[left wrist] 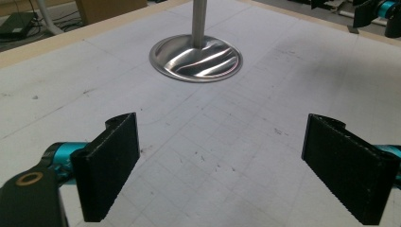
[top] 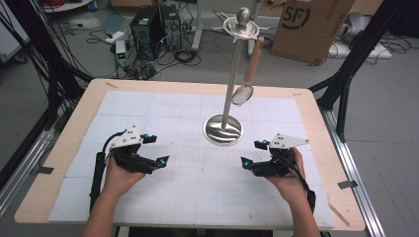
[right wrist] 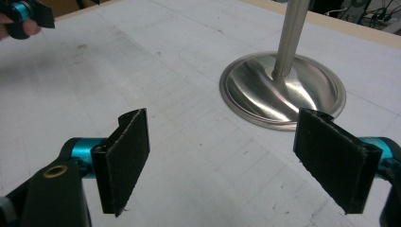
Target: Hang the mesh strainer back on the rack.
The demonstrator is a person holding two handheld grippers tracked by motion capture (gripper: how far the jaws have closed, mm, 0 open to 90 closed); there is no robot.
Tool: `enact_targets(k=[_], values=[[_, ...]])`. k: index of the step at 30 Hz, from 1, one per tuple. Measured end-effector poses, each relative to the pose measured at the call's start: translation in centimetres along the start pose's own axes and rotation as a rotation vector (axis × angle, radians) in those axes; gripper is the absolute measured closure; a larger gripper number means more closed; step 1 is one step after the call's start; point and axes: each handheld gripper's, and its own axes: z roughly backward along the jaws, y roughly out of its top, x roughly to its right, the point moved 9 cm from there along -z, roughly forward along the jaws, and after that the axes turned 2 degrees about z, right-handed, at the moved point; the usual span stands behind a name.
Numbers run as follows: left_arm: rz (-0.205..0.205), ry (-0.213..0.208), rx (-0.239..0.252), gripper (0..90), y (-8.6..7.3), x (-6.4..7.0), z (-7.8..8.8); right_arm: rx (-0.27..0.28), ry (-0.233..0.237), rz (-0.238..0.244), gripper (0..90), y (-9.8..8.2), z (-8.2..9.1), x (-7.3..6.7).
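Observation:
A steel stand (top: 232,74) rises from a round base (top: 223,130) at the middle of the white mat (top: 197,192). A small strainer (top: 243,94) with a wooden handle hangs from a hook at the stand's top. My left gripper (top: 157,149) rests low at the left of the mat, open, nothing between its jaws; the base (left wrist: 196,59) lies ahead of this gripper (left wrist: 222,142). My right gripper (top: 252,153) sits at the right, also open and empty. The base (right wrist: 282,90) is just beyond the right gripper (right wrist: 222,137), ahead and to the right.
The mat covers a wooden table (top: 59,148). On the floor beyond it are computer towers (top: 154,24) with cables and a cardboard box (top: 309,24). Black frame legs (top: 346,74) stand by the table's right and left sides.

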Motion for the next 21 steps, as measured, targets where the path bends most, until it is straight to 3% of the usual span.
enact_targets(k=[21], values=[[0.002, 0.003, -0.009, 12.6, -0.16, -0.22, -0.21, -0.015, 0.011, -0.01, 18.6, -0.22, -0.49, 0.24]])
